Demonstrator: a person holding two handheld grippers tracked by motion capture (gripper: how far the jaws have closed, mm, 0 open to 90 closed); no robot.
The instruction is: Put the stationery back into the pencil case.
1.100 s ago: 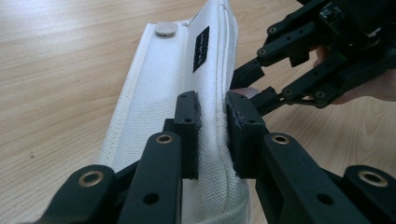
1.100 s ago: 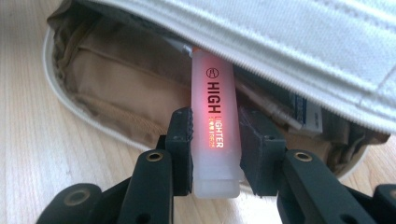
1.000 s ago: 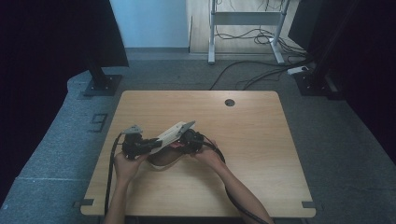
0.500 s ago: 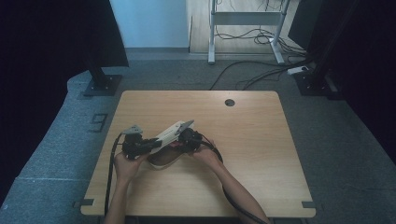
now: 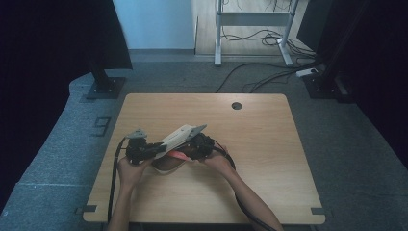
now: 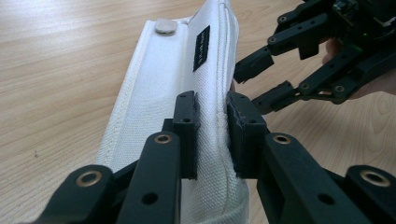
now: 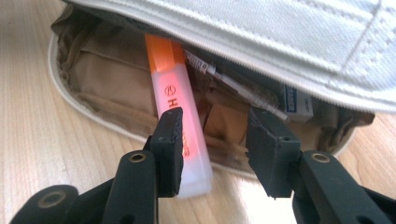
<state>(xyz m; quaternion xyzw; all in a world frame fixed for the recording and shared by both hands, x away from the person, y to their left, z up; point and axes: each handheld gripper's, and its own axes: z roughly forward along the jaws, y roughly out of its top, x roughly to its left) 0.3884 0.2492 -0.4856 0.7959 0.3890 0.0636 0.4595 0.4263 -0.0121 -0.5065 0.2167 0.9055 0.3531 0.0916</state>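
The left gripper [image 6: 212, 135] pinched the flap [image 6: 187, 84]; the right gripper [image 7: 212, 149] gaped, the highlighter [image 7: 180, 126] against one finger, liable to be nudged, not caught.

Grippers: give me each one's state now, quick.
Left gripper: shut on the white pouch flap.
Right gripper: open, at the orange highlighter, not gripping.

black jaws, brass-ringed pivot holes
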